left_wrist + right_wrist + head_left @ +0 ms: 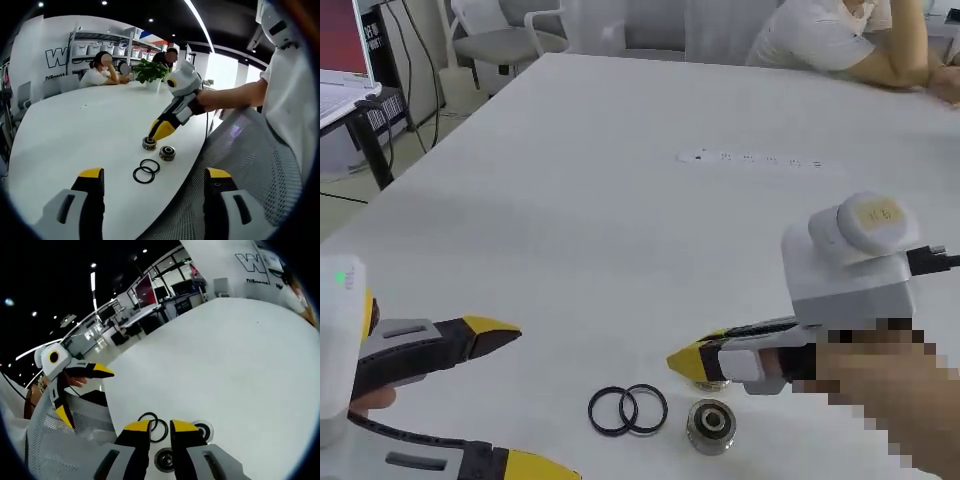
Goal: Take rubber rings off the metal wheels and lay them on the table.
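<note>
Working at a white worktop [620, 200], one claw in each hand. Holding the left claw [154, 174] at the near edge, jaws spread wide with nothing between them, tips aimed across toward the right claw [685, 362]. Keeping that one low over the worktop, close to the same near edge, jaws pressed almost together with a thin slit left between the yellow tips. Touching, or just about touching, the tip to a metal wheel [149, 143], which sits mostly hidden under the claw in the head view. Cannot tell from any view whether the tips are nipping a ring on it: too small and too covered. Can see a second metal wheel [710, 424] standing free just beside the first, on the side nearer the near edge, bore facing up. Can also see two black rubber rings [627, 409] off the wheels, lying flat on the worktop, overlapping each other, between the two claws and near the free wheel without touching it. At the far edge, can make out a seated person [820, 45] in white leaning on the worktop.
</note>
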`<state>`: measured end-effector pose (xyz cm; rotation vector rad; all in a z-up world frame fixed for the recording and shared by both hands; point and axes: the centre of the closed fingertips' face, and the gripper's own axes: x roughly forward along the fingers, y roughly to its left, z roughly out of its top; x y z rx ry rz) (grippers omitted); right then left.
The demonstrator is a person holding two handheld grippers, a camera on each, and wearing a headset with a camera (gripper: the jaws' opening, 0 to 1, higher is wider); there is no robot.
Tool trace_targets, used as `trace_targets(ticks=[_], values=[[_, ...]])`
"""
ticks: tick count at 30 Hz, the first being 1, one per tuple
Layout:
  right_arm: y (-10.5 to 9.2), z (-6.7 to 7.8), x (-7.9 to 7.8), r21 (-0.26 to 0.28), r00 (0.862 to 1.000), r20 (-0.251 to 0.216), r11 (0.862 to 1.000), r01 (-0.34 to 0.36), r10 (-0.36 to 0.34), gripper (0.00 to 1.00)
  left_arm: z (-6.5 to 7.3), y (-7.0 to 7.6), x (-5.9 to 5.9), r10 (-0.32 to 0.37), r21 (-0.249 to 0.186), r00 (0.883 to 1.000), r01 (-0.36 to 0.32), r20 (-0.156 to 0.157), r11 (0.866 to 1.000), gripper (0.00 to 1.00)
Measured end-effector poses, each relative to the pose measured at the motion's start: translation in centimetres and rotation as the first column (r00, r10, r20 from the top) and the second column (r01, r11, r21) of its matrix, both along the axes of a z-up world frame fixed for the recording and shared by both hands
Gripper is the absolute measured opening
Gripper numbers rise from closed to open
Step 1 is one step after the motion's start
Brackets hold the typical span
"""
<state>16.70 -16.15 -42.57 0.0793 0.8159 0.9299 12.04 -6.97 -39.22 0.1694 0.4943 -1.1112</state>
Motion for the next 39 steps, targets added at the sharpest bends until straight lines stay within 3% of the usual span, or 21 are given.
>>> trace_targets(ticks=[12, 18, 23, 30, 33, 34, 36, 39], values=[[-1.0, 4.3, -0.7, 0.003, 0.993, 0.103, 0.999, -0.054, 0.053, 0.33, 0.6, -0.3, -0.2, -0.033, -0.003, 0.999, 0.033, 0.018, 0.999, 0.86], [-2.6, 6.5, -1.5, -0.019, 0.979, 0.194, 0.998, -0.067, 0.07, 0.39, 0.7, -0.2, -0.3, -0.04, 0.013, 0.999, 0.04, 0.028, 0.999, 0.92], [-3.8, 8.7, -2.1, -0.002, 0.96, 0.273, 0.998, -0.057, 0.055, 0.47, 0.9, 0.0, -0.1, -0.04, 0.017, 0.999, 0.039, 0.03, 0.999, 0.94], [-6.2, 11.1, -2.6, -0.012, 0.922, 0.384, 0.999, -0.04, 0.041, 0.58, 1.5, 0.2, 0.3, -0.033, 0.003, 0.999, 0.033, 0.04, 0.999, 0.95], [-7.6, 12.2, -2.0, 0.02, 0.888, 0.459, 1.0, -0.011, 0.0, 0.64, 1.6, 0.4, 0.5, -0.029, 0.002, 0.999, 0.029, 0.043, 1.0, 0.96], [-7.9, 12.2, -2.1, 0.031, 0.887, 0.461, 1.0, -0.004, -0.011, 0.66, 1.6, 0.4, 0.6, -0.028, 0.001, 0.999, 0.028, 0.042, 1.0, 0.96], [-8.4, 12.8, -2.0, 0.075, 0.873, 0.486, 0.997, 0.01, -0.045, 0.7, 1.6, 0.6, 0.7, -0.024, 0.002, 0.999, 0.024, 0.042, 1.0, 0.96], [-9.3, 12.6, -2.2, 0.093, 0.865, 0.498, 0.995, 0.024, -0.068, 0.76, 1.6, 0.8, 0.8, -0.017, 0.001, 0.999, 0.017, 0.04, 1.0, 0.96]])
